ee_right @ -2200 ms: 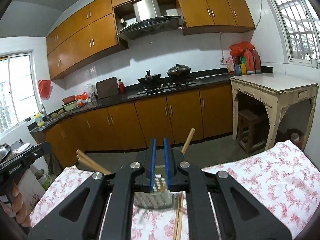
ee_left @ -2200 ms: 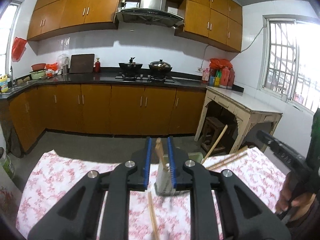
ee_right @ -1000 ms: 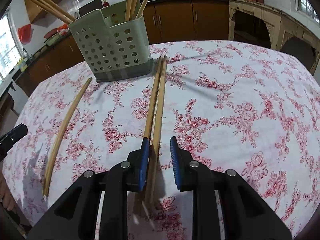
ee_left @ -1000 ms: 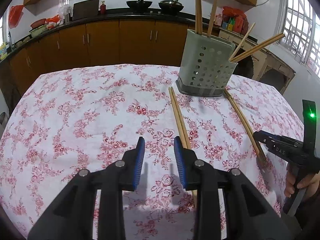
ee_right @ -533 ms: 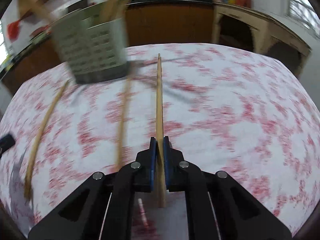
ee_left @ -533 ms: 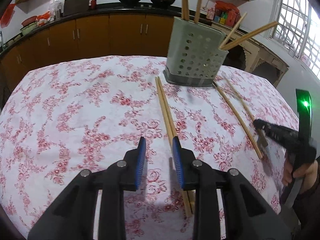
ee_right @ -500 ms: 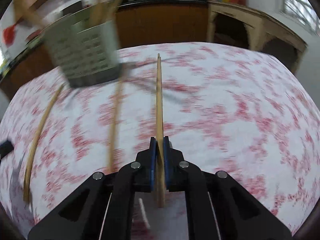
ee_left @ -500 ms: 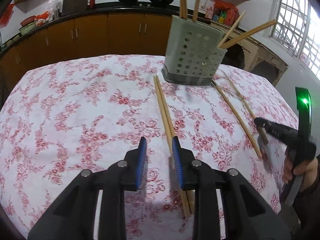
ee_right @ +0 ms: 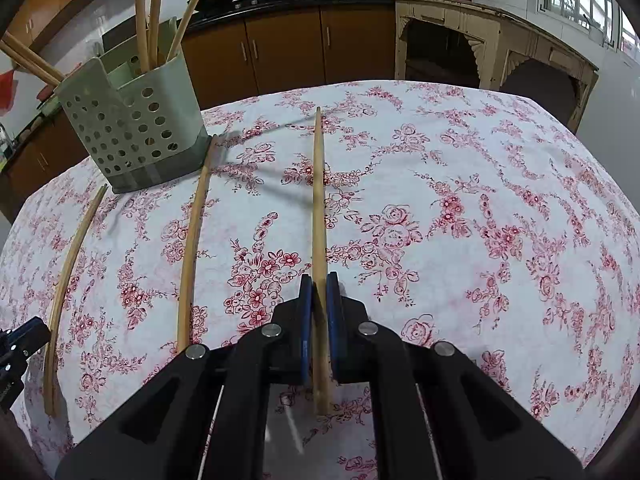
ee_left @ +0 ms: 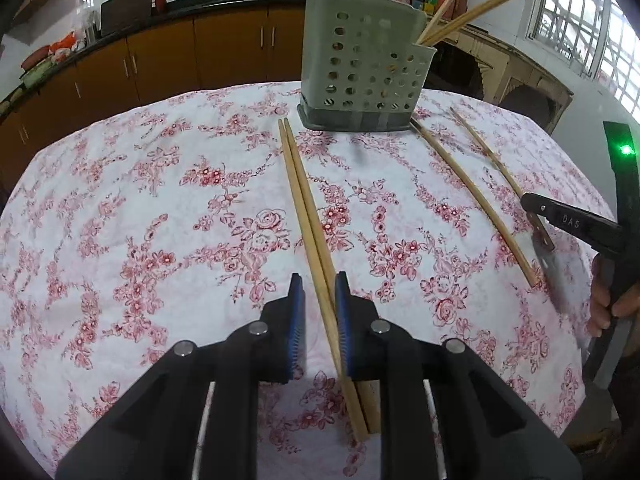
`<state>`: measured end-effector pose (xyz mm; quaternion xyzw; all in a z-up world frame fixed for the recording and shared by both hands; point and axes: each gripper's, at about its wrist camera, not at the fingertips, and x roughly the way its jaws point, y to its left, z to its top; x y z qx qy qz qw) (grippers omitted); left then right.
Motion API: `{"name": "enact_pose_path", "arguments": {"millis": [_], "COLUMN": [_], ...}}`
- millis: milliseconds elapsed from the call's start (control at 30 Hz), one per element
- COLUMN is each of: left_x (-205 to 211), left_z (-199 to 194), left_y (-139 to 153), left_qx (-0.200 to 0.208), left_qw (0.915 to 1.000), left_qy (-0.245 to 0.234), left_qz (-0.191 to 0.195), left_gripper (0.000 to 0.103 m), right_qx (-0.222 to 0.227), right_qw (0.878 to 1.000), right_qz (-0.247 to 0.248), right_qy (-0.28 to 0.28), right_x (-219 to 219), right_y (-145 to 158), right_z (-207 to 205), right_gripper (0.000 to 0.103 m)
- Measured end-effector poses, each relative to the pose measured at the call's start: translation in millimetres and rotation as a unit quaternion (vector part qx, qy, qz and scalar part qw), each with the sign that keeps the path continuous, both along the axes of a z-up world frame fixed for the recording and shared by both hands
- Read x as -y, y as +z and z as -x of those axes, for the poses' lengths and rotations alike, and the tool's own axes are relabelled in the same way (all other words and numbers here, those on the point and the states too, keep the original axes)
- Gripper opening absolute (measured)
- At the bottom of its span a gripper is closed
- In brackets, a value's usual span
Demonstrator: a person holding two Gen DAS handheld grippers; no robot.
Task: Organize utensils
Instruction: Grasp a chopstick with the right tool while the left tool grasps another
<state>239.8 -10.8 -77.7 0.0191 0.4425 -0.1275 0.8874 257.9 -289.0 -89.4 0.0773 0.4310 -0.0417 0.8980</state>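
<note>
A grey perforated utensil holder (ee_left: 362, 72) stands on the far side of the floral tablecloth (ee_left: 160, 208) with several chopsticks in it; it also shows in the right wrist view (ee_right: 132, 132). My left gripper (ee_left: 320, 308) is open low over the cloth, its jaws on either side of a pair of wooden chopsticks (ee_left: 306, 208) lying together. My right gripper (ee_right: 319, 304) is shut on one chopstick (ee_right: 319, 200), which points away from me, off the cloth. In the left wrist view the right gripper (ee_left: 538, 216) sits at the right edge.
Two more loose chopsticks lie on the cloth: one (ee_right: 194, 236) near the holder's base and one (ee_right: 68, 276) further left. In the left wrist view they lie right of the holder (ee_left: 472, 196). Kitchen cabinets (ee_left: 168, 60) and a side table (ee_right: 492, 40) stand beyond.
My right gripper closed on one chopstick of its pair and lifted it to the right. My left gripper moved right until the other pair lay between its jaws.
</note>
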Motion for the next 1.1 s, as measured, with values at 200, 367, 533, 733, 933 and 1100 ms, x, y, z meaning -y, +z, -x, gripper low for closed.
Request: {"name": "enact_pose_path", "arguments": {"millis": [200,367,533,733,933,1100], "left_x": [-9,-6,-10,-52,-64,-63], "left_z": [-5,-1,-10,-30,-32,-26], "left_y": [-5,-4,-5,-5,-5,-7], "left_qx": [-0.008,-0.004,0.0,-0.011,-0.011,0.005], "left_qw": [0.9997,0.9998,0.999,0.9932,0.9957,0.9981], "left_qy": [0.02,0.013,0.038,0.115,0.091,0.062], "left_qz": [-0.01,-0.015,-0.024,0.0,0.01,-0.001], "left_gripper": [0.016,0.016,0.008,0.008,0.009,0.01], "right_qx": [0.0,0.001,0.002,0.004,0.008,0.008], "right_qw": [1.0,1.0,1.0,1.0,1.0,1.0], "right_qz": [0.002,0.004,0.006,0.002,0.007,0.005], "right_qy": [0.001,0.001,0.006,-0.001,0.018,0.019], "right_x": [-1,-1,-2,8,10,10], "right_y": [0,0,0,0,-2,-2], "right_z": [0,0,1,-4,-6,-6], "right_gripper": [0.008,0.008,0.008,0.008,0.008,0.008]}}
